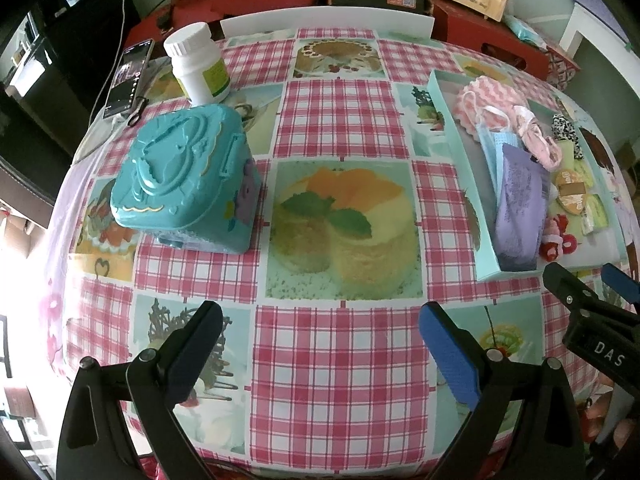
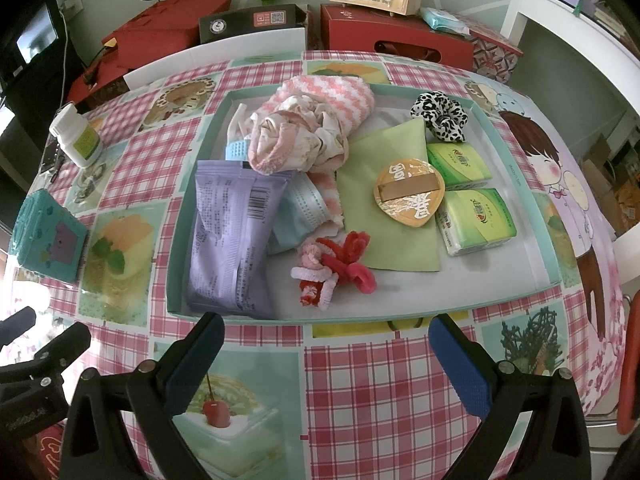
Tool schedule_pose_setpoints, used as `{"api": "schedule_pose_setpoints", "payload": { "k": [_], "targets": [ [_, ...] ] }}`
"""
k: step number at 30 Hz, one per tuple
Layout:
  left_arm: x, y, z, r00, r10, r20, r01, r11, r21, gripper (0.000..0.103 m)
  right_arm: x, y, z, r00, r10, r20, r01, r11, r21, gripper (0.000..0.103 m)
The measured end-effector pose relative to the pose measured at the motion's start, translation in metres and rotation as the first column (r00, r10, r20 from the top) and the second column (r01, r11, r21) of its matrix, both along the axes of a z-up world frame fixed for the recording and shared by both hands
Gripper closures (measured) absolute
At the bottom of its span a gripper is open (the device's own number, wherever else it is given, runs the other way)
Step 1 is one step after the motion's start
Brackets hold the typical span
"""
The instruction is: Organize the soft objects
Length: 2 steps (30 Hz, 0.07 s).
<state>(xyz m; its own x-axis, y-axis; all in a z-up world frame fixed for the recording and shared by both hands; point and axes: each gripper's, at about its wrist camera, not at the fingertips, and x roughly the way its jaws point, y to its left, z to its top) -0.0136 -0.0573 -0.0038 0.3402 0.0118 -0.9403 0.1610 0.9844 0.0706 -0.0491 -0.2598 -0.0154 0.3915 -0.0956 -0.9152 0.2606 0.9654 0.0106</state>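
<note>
Soft goods (purple pouch (image 2: 232, 240), face masks (image 2: 304, 208), scrunchie (image 2: 440, 114), tissue packs (image 2: 476, 220)) lie inside teal tray (image 2: 532, 200), 12 o'clock of right gripper (image 2: 326, 364); both grippers' fingers apart, empty; stage indeterminate

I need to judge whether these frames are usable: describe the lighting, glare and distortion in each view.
Left wrist view: strong fisheye bending of the checked tablecloth, daylight blowing out the left edge, soft haze on the teal case. Right wrist view: same barrel distortion, dark vignette corners, even light inside the tray, sheen on the purple packet; print stays legible.
</note>
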Motion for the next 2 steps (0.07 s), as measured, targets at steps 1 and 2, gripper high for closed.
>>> {"api": "schedule_pose_setpoints", "payload": {
  "k": [1, 2],
  "targets": [
    [-0.0002, -0.0004, -0.0001, 1.000, 0.000, -0.002, 0.000, 1.000, -0.002, 0.005, 0.0001, 0.0000, 0.0001, 1.000, 0.000, 0.000, 0.000, 1.000, 0.000, 0.000],
    [-0.0004, -0.0005, -0.0001, 1.000, 0.000, -0.004, 0.000, 1.000, -0.005, 0.005, 0.0002, 0.0000, 0.0001, 1.000, 0.000, 0.000, 0.000, 1.000, -0.001, 0.000]
  ]
}}
